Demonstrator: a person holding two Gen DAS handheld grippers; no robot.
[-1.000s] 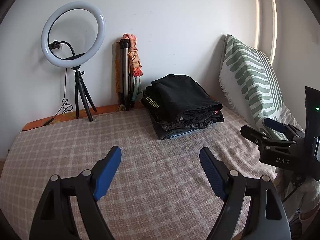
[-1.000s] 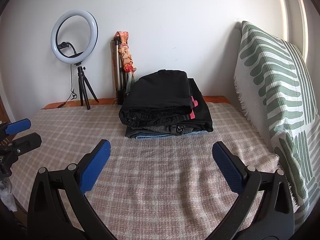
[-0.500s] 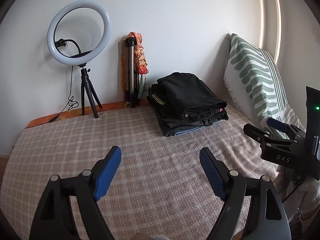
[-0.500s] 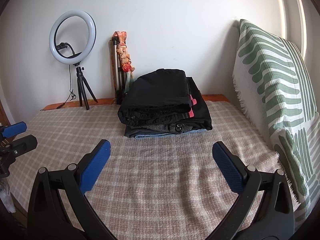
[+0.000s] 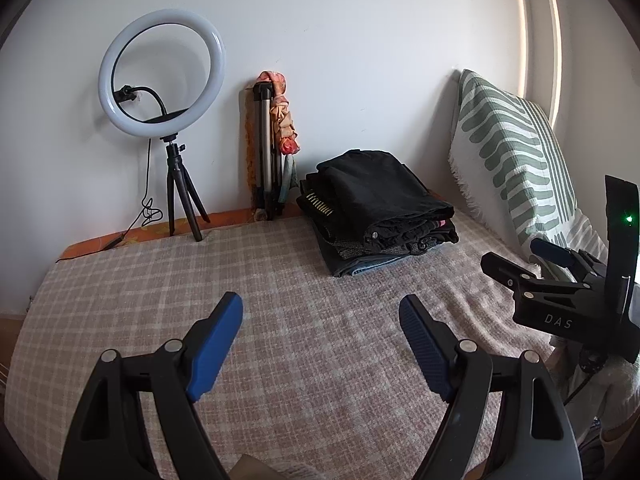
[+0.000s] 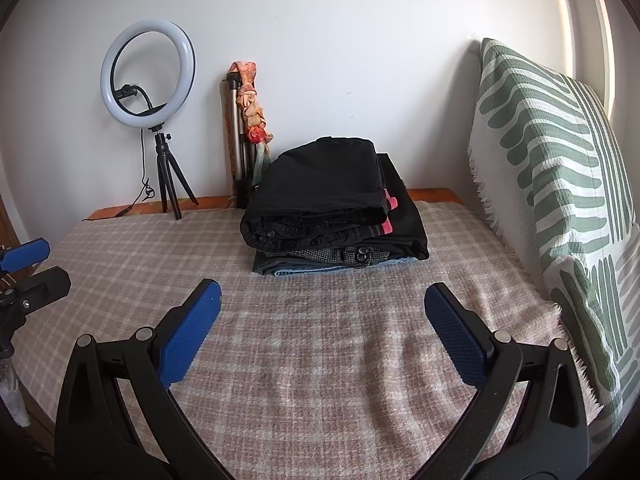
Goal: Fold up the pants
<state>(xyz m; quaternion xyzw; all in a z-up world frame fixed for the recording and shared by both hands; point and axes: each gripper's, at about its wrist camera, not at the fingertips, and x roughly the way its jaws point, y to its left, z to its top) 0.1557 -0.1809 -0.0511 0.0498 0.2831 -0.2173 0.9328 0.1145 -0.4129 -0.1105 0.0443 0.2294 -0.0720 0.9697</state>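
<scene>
Pants [image 6: 336, 208] sit folded in a neat stack toward the far end of the bed, well ahead of both tools. Nearest the lens, the left gripper [image 5: 322, 320] hovers over the checked blanket [image 5: 280, 300], blue pads spread wide with nothing between them. The right gripper [image 6: 322, 308] hangs just alongside, jaws parted and empty too, pointing straight at the stack. Black pairs top the pile, a grey check and a blue denim layer underneath. To the right leans a green-striped cushion [image 6: 552, 152]. At the back wall stand a lit ring light [image 5: 160, 76] on its small tripod and a folded tripod [image 5: 266, 152].
</scene>
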